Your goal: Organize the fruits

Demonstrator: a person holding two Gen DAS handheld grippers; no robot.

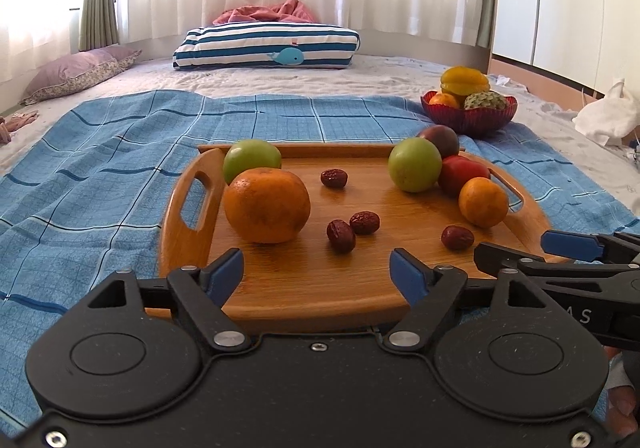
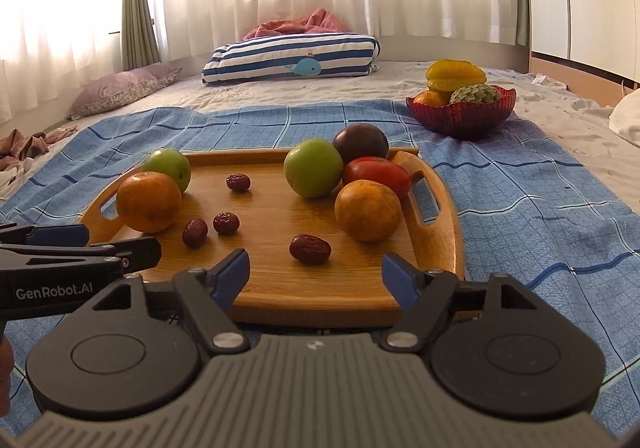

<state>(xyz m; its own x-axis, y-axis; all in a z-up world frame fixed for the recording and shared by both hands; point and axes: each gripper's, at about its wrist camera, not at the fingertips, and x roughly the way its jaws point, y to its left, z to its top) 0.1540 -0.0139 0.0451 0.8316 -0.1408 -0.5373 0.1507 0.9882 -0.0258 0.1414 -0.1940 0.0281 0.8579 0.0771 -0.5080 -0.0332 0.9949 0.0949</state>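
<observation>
Left wrist view shows the left tongs (image 1: 316,274) with the jaws apart and nothing between them, hovering over the near edge of the wooden tray (image 1: 280,296) on the bed. The right tongs (image 2: 314,276) are also apart and empty, at the same near edge.

Loose fruits lie on the tray: a big orange (image 1: 267,205) near its left handle, red dates (image 1: 341,235) in the middle. The red bowl (image 1: 468,115) stands beyond the tray's far right corner.

I think a good grasp needs wide jaws around the orange's middle, closing gently so that it does not roll away.
</observation>
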